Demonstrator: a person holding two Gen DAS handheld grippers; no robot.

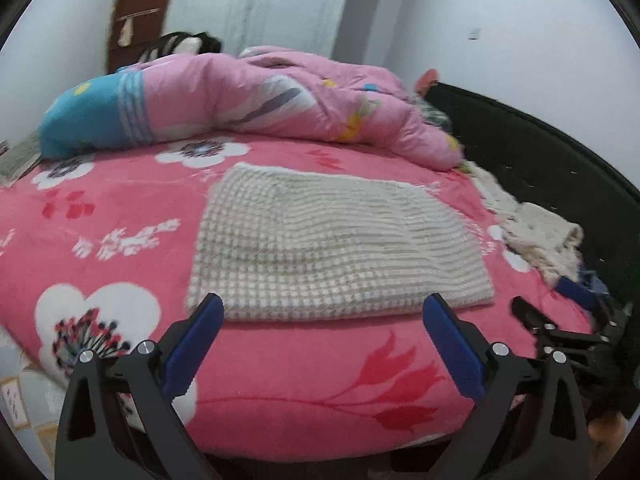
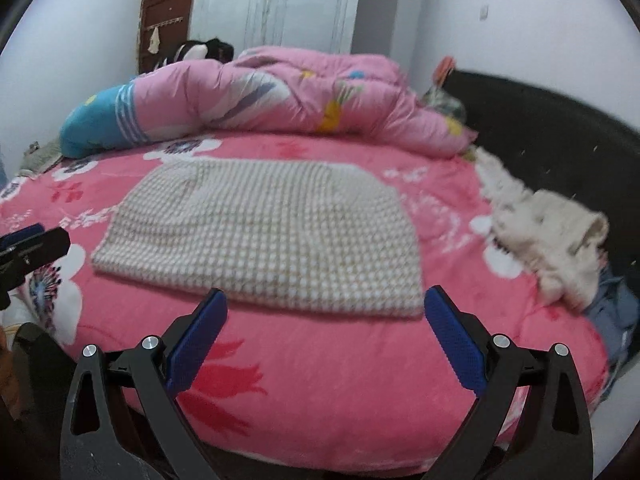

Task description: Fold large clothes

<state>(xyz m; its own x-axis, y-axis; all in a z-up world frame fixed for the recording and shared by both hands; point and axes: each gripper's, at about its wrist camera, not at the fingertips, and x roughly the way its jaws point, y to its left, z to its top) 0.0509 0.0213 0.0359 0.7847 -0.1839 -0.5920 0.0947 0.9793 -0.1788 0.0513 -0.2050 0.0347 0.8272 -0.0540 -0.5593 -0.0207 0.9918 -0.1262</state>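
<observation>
Plush pink floral bed (image 1: 280,380) | folded waffle-knit cream sweater (image 1: 336,248) | both grippers' jaws wide, empty

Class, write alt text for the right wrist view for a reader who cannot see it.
A folded cream checked garment lies flat on a pink floral bed, just beyond the open right gripper. A crumpled white garment sits to its right, a pink quilt behind.
</observation>
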